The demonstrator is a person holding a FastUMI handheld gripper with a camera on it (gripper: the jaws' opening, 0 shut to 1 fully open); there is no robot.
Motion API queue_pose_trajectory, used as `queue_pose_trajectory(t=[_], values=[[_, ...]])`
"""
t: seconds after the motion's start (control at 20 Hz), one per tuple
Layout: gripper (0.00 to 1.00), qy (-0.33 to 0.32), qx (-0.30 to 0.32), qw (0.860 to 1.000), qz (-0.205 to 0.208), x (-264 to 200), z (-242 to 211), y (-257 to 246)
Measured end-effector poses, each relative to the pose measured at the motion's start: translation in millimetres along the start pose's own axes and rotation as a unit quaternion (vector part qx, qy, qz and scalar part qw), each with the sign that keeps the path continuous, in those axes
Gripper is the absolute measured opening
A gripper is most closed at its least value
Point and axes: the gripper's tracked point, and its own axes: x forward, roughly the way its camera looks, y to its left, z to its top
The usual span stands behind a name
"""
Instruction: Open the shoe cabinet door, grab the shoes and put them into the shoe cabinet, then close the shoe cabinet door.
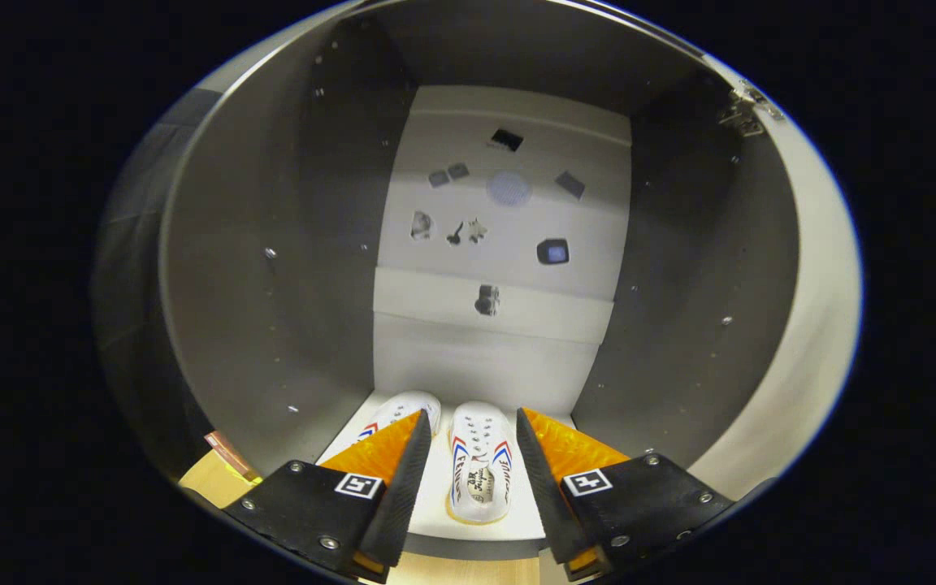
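I look into the open shoe cabinet (273,268), with grey side walls and a pale back wall. Two white shoes with red and blue stripes lie side by side on its white floor. The right shoe (480,471) lies between my fingers, neither finger touching it. The left shoe (399,410) is partly hidden behind my left finger. My gripper (472,426) is open, at the cabinet's front edge, with nothing held. The open door's pale edge (809,325) with a hinge (743,110) curves along the right side.
Small dark stickers (509,188) dot the cabinet's back wall. A strip of light wooden floor (216,479) shows below the cabinet's left front corner. The cabinet side walls stand close on both sides of my fingers.
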Motion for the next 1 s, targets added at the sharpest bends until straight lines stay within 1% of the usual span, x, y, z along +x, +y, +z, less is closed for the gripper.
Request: queue_pose_trajectory(t=[0.1,0.2,0.3,0.5,0.65,0.85,1.0], values=[[0.71,-0.014,0.006,1.000,0.002,-33.3,12.9,0.8],[0.74,-0.028,0.015,0.999,0.016,-65.0,23.0,7.1],[0.78,-0.042,0.013,0.999,0.022,-93.0,29.6,10.5],[0.85,-0.060,0.005,0.998,0.015,-140.2,30.8,14.8],[0.89,-0.072,0.017,0.997,0.010,-175.9,29.8,10.3],[0.90,-0.089,0.017,0.996,0.006,-227.2,24.7,-14.1],[0.90,-0.115,0.024,0.993,-0.019,-274.7,19.5,-45.5]])
